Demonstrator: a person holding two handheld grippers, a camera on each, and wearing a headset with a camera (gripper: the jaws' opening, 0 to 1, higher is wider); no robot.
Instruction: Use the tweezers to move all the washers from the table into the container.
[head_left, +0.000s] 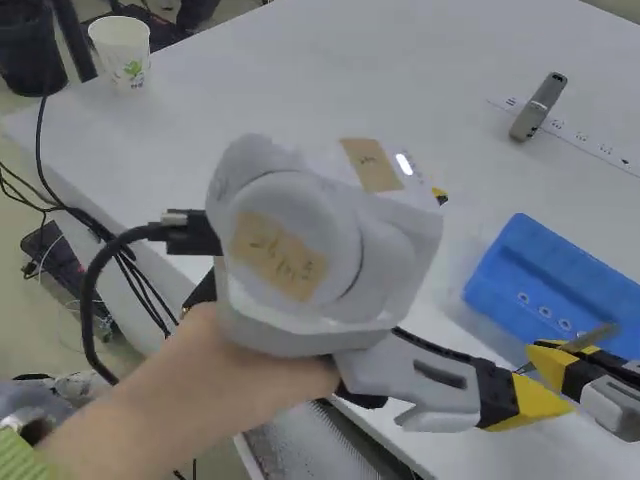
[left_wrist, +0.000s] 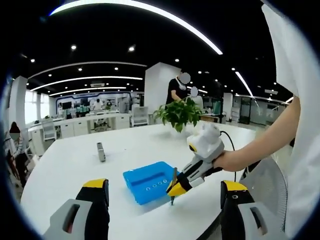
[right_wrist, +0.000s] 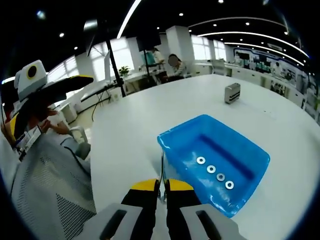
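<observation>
Blue plastic forms the container (head_left: 545, 265), which lies on the white table (head_left: 300, 90) in the head view with small washers (head_left: 545, 312) in a row on its floor. Just beside the container's near edge is the right tool (head_left: 570, 365). Its yellow-and-black jaws are pressed together on the metal tweezers (head_left: 592, 337), and a person's hand (head_left: 200, 395) grips its white body. A grey device (head_left: 537, 105) lies well beyond the container, and a paper cup (head_left: 121, 50) stands far from it at the table's corner.

In the left gripper view, the left tool (left_wrist: 164, 197) has its jaws spread wide with nothing between them. The container lies ahead of it. The right tool is at the container's corner, with the tweezers pointing down at the table just beside it. A potted plant (left_wrist: 177, 114) stands behind the container.

In the right gripper view, the right tool's jaws are closed on the tweezers, which reach up just beside the container's near-left wall. Whether the tips touch the table I cannot tell. Four washers lie in a diagonal row inside the container. The grey device stands beyond the container.
</observation>
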